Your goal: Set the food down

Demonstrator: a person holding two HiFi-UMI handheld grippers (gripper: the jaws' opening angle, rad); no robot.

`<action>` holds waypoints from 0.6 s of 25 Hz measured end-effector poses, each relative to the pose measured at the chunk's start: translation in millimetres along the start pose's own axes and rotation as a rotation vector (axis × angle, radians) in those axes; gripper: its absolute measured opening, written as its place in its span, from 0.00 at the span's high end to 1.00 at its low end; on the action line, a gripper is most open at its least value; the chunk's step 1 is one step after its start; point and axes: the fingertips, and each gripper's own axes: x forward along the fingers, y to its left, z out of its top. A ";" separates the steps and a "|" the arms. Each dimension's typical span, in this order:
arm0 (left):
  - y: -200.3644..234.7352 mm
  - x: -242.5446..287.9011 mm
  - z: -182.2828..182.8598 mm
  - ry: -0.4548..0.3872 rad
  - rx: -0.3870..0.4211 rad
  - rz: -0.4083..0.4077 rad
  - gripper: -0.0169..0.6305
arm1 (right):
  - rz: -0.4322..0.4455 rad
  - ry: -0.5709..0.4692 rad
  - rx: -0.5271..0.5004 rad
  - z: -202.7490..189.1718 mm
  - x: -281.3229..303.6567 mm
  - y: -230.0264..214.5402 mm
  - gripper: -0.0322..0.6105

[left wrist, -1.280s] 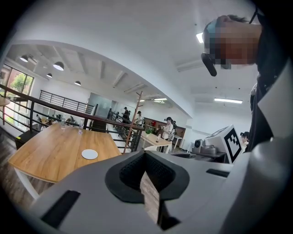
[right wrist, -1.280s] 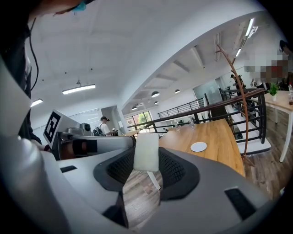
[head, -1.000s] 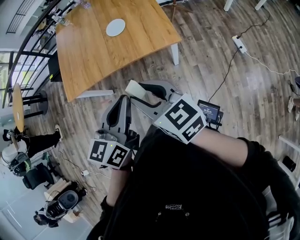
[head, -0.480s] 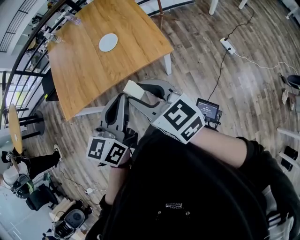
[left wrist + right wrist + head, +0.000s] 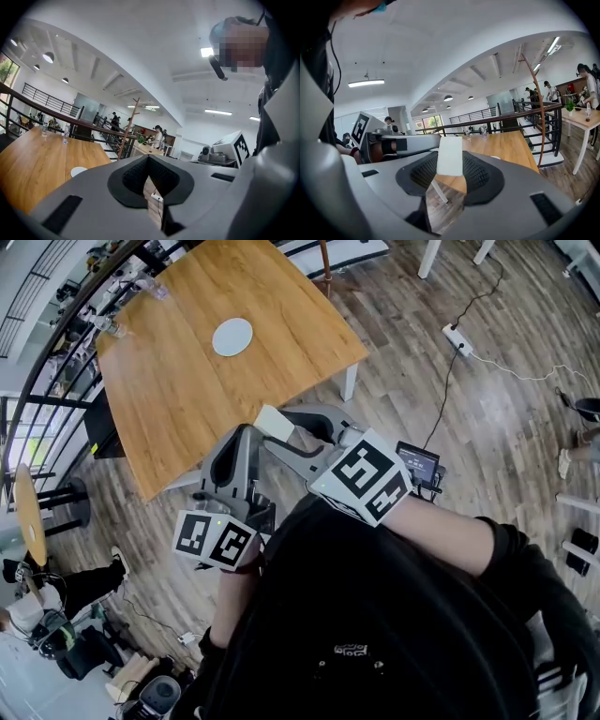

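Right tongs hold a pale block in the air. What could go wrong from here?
The pale cream rectangular block is pinched only at the tips of the right tongs; it might slip and drop onto the wood-plank floor.
The small white round plate sits well in from the edge of the wooden table, so the set-down could miss it.

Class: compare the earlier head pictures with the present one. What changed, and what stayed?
The wooden table and its white plate have drawn nearer to both grippers in the head view; the person has approached it. Nothing was taken or released. The right gripper keeps its jaws shut on the pale food slab; the left gripper stays shut and empty.
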 end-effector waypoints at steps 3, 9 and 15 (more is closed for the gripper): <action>19.2 -5.9 5.9 -0.012 -0.009 0.002 0.97 | -0.005 0.005 -0.006 3.8 17.6 2.2 0.68; 57.6 -22.8 13.8 -0.046 -0.029 0.028 0.97 | 0.025 0.025 -0.031 7.3 55.2 16.9 0.68; 100.6 -43.3 18.6 -0.066 -0.060 0.067 0.97 | 0.052 0.058 -0.052 11.2 91.5 32.0 0.68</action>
